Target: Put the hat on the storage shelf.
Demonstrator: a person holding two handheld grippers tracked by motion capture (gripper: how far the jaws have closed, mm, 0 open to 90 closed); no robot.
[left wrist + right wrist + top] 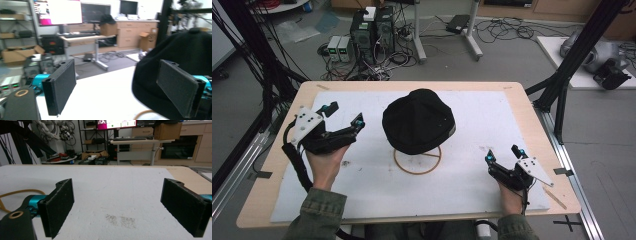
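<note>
— What colours do you see in front of you?
— Your plain black fabric cap (pixel 418 121) sits on a tan wooden ring stand (pixel 418 161), over a white mat (pixel 492 125) on the light wooden table (pixel 522 95). Your gripper pads are black, with teal fittings.

Right gripper (pixel 120 210): jaws spread wide, nothing between them. Below lies the white mat (pixel 112 190) on the desk (pixel 186 176), bearing a grey smudge (pixel 121 221). A tan ring (pixel 17 193) curves at the mat's left edge.
</note>
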